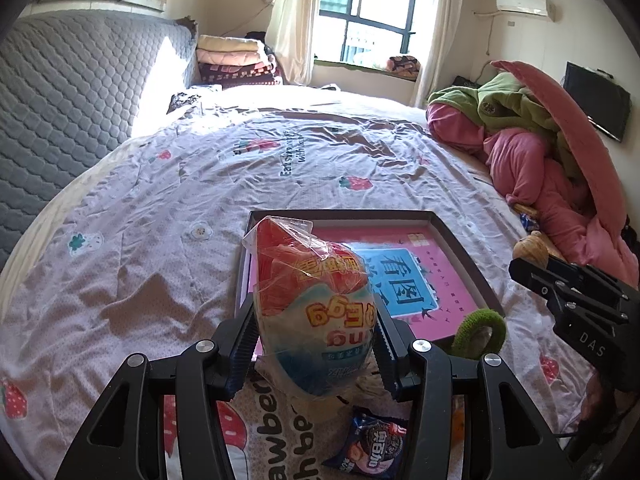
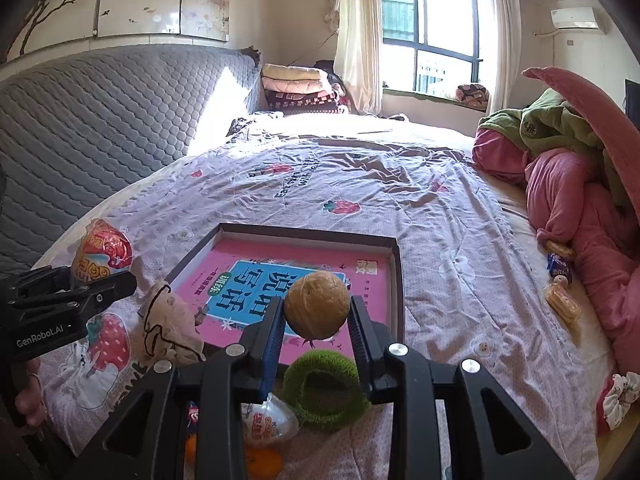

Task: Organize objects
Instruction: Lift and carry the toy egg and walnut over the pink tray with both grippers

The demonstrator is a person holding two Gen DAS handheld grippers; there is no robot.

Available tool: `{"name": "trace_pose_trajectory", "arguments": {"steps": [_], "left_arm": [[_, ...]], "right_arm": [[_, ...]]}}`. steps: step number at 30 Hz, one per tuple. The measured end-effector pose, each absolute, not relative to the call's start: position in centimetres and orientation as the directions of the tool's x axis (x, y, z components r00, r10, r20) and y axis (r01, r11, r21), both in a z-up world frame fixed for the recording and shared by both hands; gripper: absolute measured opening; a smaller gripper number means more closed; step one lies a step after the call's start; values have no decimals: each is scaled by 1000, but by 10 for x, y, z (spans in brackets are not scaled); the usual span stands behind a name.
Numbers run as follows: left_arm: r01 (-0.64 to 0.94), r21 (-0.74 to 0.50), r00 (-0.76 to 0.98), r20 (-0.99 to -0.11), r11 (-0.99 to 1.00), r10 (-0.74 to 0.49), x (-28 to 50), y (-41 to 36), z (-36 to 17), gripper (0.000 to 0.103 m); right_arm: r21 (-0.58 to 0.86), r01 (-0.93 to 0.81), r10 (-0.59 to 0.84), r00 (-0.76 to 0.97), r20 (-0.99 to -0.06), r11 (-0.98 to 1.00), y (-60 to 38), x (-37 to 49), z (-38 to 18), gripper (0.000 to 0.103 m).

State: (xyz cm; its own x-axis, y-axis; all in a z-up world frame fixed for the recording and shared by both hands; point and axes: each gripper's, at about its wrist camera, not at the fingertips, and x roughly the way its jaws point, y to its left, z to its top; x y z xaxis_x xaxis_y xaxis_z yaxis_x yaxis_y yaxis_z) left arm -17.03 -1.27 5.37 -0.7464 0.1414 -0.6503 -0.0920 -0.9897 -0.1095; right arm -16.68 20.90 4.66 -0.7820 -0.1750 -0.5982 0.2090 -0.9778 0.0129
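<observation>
Two things are held above the bed: a light, crinkly-wrapped toy egg [image 1: 316, 320], clamped mid-body in the left claw [image 1: 316, 344], and a hard walnut [image 2: 317, 305], pinched at its widest by the right claw [image 2: 317, 320].

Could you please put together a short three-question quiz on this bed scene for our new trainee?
1. True or false: the left tool holds a walnut.
2. Which thing lies nearest the right tool? A) green hair tie B) folded blankets C) air conditioner
3. Fill in: the shallow box on the bedspread has a ____ book inside it.

Key:
1. False: it grips the wrapped toy egg; the walnut is in the right tool.
2. A
3. pink
</observation>
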Motion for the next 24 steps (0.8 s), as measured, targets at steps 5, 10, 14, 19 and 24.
{"name": "trace_pose_trajectory", "arguments": {"steps": [5, 10, 14, 19, 24], "left_arm": [[-87, -119, -739, -658, -989, 145, -197, -20, 48, 54], [-87, -124, -728, -669, -989, 148, -220, -24, 37, 54], [-100, -126, -714, -682, -987, 159, -233, -23, 25, 54], [-102, -136, -702, -692, -985, 168, -244, -25, 12, 54], [-89, -156, -669, -722, -984, 175, -252, -31, -7, 54]], "right_arm": [[25, 196, -172, -779, -603, -980, 215, -189, 42, 33], [4, 206, -165, -769, -618, -979, 213, -206, 35, 33], [2, 221, -172, -754, -634, -975, 211, -221, 28, 33], [-19, 221, -153, -733, -663, -975, 209, -239, 12, 33], [-13, 229, -159, -713, -682, -973, 210, -247, -5, 33]]}}
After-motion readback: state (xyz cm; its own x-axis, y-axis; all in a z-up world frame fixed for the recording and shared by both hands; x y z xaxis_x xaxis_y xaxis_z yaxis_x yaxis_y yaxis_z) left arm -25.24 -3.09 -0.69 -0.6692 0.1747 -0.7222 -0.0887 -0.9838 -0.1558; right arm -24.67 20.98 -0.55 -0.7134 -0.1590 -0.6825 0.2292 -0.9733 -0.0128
